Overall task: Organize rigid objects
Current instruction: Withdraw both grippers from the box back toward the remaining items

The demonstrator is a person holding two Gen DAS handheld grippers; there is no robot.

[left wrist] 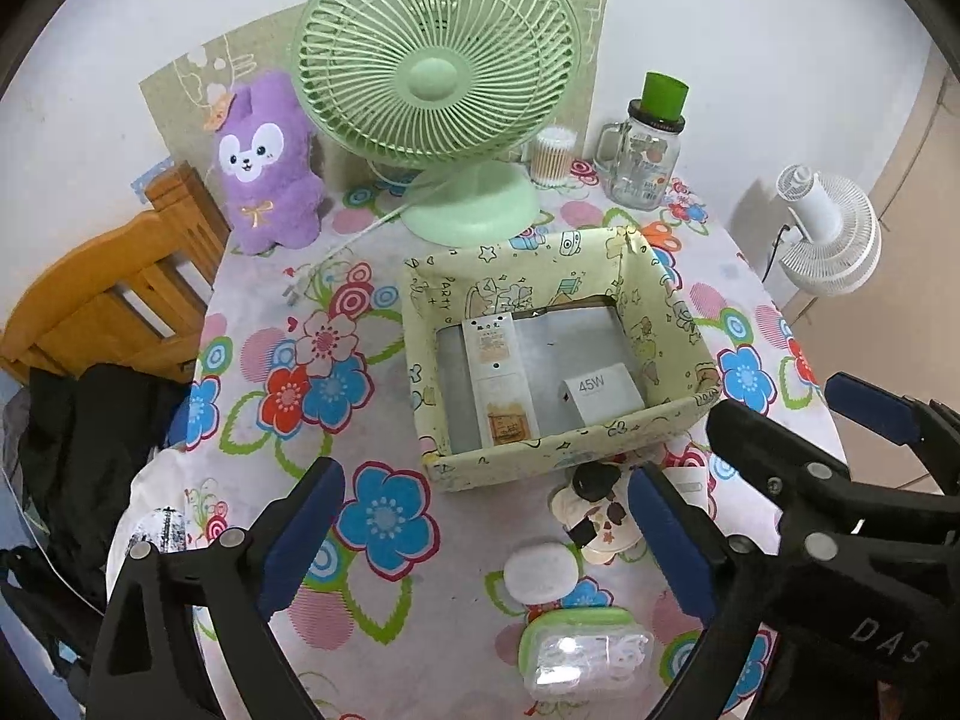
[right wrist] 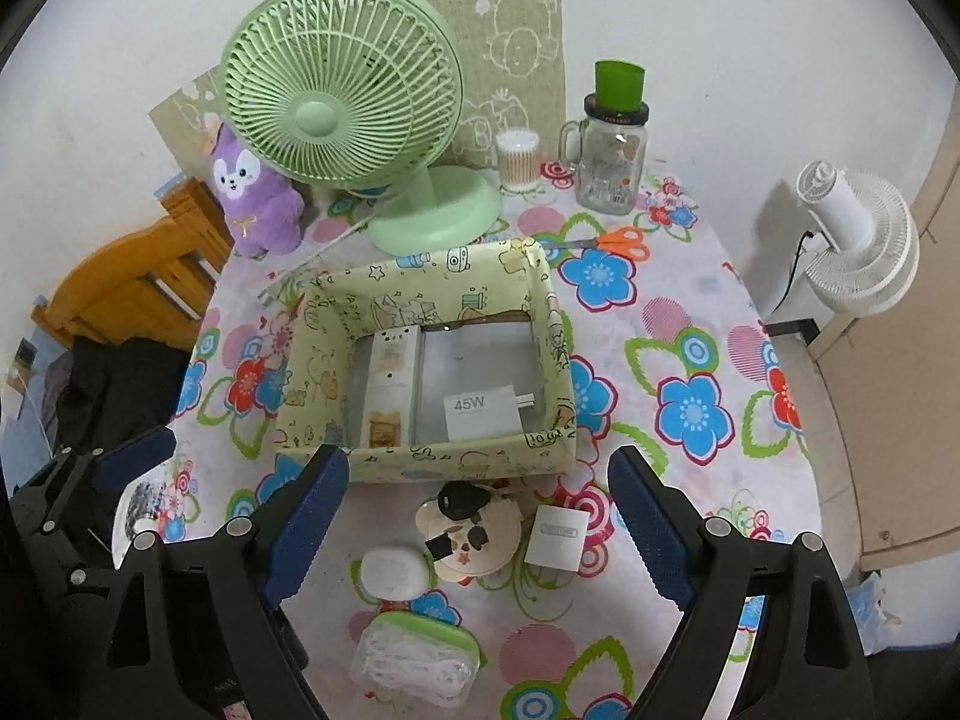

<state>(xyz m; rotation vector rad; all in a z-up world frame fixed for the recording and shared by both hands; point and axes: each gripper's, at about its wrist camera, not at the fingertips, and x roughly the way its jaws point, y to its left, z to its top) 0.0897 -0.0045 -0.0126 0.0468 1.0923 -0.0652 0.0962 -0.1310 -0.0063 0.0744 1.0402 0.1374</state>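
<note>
A pale yellow cartoon-print box (left wrist: 564, 447) (right wrist: 462, 459) stands open on the floral tablecloth. Inside lie a long white packet (left wrist: 498, 372) (right wrist: 390, 378) and a white "45W" charger box (left wrist: 600, 396) (right wrist: 480, 411). In front of it lie a white oval case (left wrist: 540, 573) (right wrist: 393, 573), a cream cartoon-shaped piece with black parts (left wrist: 594, 516) (right wrist: 471, 534), a small white square box (right wrist: 555, 540) and a clear green-lidded container (left wrist: 585, 654) (right wrist: 414, 660). My left gripper (left wrist: 486, 540) and right gripper (right wrist: 480, 519) hover above these, both open and holding nothing.
A green desk fan (left wrist: 438, 84), a purple plush (left wrist: 267, 162), a swab jar (left wrist: 552, 156), a glass mug jar under a green cup (left wrist: 645, 156) and orange scissors (right wrist: 624, 243) stand behind the box. A wooden chair (left wrist: 114, 306) is left, a white fan (left wrist: 831, 234) right.
</note>
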